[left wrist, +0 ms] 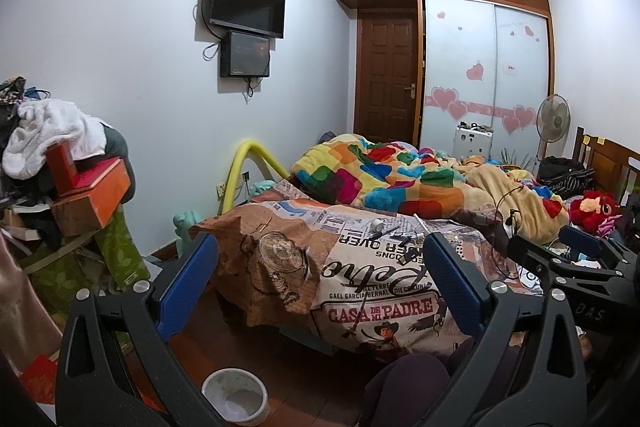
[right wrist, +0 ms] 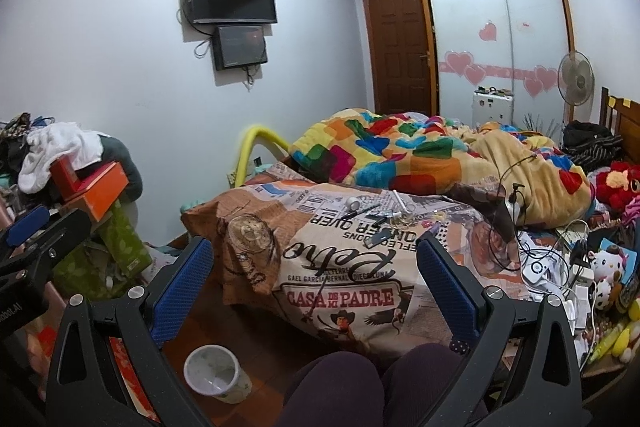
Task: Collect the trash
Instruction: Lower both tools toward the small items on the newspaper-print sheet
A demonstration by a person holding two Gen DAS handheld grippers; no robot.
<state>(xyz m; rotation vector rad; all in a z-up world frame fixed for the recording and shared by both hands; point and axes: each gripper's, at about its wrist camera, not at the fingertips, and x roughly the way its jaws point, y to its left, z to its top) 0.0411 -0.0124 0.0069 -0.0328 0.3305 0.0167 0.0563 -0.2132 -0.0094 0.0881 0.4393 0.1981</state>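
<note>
A small white waste bin stands on the wooden floor by the bed's near corner, in the left wrist view (left wrist: 235, 395) and the right wrist view (right wrist: 216, 373). Small litter lies on the printed bed cover (right wrist: 340, 267): a white roll (right wrist: 353, 203), a dark pen (right wrist: 359, 211), a white tube (right wrist: 400, 203) and a small dark piece (right wrist: 378, 239). The same litter (left wrist: 394, 233) shows in the left wrist view. My left gripper (left wrist: 318, 247) is open and empty, above the bed's near end. My right gripper (right wrist: 314, 251) is open and empty, also short of the litter.
A cluttered pile of boxes, towel and clothes (left wrist: 68, 171) stands at the left. A colourful blanket (right wrist: 400, 155) covers the far bed. Cables, chargers and plush toys (right wrist: 560, 267) crowd the right side. The person's knees (right wrist: 360, 383) are at the bottom.
</note>
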